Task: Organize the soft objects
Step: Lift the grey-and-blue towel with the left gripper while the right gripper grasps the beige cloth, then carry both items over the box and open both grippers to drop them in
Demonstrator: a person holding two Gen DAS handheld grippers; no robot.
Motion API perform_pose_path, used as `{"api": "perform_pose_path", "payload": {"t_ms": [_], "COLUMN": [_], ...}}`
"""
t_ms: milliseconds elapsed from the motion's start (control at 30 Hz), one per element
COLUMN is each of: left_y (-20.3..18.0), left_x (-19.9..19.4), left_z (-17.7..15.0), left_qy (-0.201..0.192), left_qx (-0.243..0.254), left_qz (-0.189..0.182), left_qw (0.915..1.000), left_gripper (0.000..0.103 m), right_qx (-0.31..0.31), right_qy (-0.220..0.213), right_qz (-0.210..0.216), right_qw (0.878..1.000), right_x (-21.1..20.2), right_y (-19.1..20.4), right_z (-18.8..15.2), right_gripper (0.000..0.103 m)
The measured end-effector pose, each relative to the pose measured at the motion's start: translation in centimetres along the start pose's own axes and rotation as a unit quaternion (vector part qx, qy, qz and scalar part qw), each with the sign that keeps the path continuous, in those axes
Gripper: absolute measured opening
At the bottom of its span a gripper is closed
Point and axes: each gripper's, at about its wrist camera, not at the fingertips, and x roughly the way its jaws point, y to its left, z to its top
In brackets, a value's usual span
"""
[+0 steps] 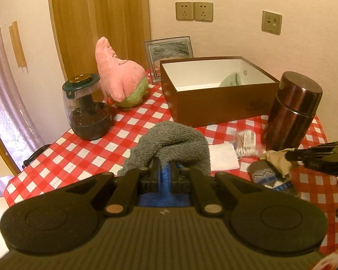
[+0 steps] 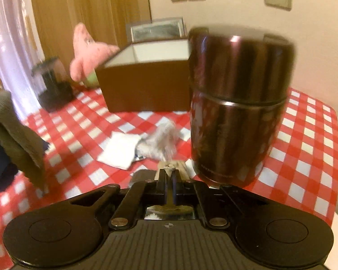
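My left gripper (image 1: pixel 165 168) is shut on a grey and blue towel (image 1: pixel 173 141), held above the checked tablecloth; the towel also shows at the left of the right wrist view (image 2: pixel 13 135). My right gripper (image 2: pixel 169 171) is shut on a beige cloth (image 2: pixel 171 165); in the left wrist view that gripper (image 1: pixel 293 154) holds the beige cloth (image 1: pixel 277 159) above a patterned knit sock (image 1: pixel 268 177). An open brown box (image 1: pixel 220 103) stands behind, with a green soft item (image 1: pixel 231 79) inside. A pink starfish plush (image 1: pixel 121 74) sits left of the box.
A dark metal flask (image 1: pixel 293 110) stands right of the box, close before my right gripper (image 2: pixel 236 103). A glass jar with a green lid (image 1: pixel 87 108) stands at the left. A white folded cloth (image 1: pixel 223 157), a cotton swab pack (image 1: pixel 247 141) and a picture frame (image 1: pixel 169 51) are on the table.
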Motion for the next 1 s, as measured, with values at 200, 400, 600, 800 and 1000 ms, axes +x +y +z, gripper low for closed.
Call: {"api": "perform_pose_path", "payload": {"t_ms": [200, 400, 600, 800, 1000], "left_y": [-1.6, -3.5, -4.3, -3.6, -1.6], "left_x": [-2.1, -4.7, -6.0, -4.2, -0.8], "left_z": [-0.1, -0.1, 0.7, 3.3, 7.3], "left_qy": [-0.01, -0.022, -0.032, -0.044, -0.056], "left_qx": [0.005, 0.009, 0.022, 0.055, 0.101], "left_qz": [0.0, 0.0, -0.021, -0.065, -0.136], "left_qw": [0.9999, 0.9997, 0.999, 0.9954, 0.984], "left_gripper": [0.006, 0.006, 0.007, 0.007, 0.007], "right_qx": [0.027, 0.041, 0.052, 0.061, 0.092], "right_qy": [-0.021, -0.028, -0.038, -0.064, -0.085], "right_qz": [0.026, 0.057, 0.075, 0.072, 0.043], "right_qw": [0.999, 0.997, 0.995, 0.993, 0.991], "right_x": [-5.3, -9.2, -12.3, -12.9, -11.1], "right_y": [-0.7, -0.7, 0.1, 2.1, 5.3], "right_z": [-0.9, -1.5, -1.1, 1.2, 4.6], "right_gripper": [0.004, 0.004, 0.004, 0.004, 0.004]}}
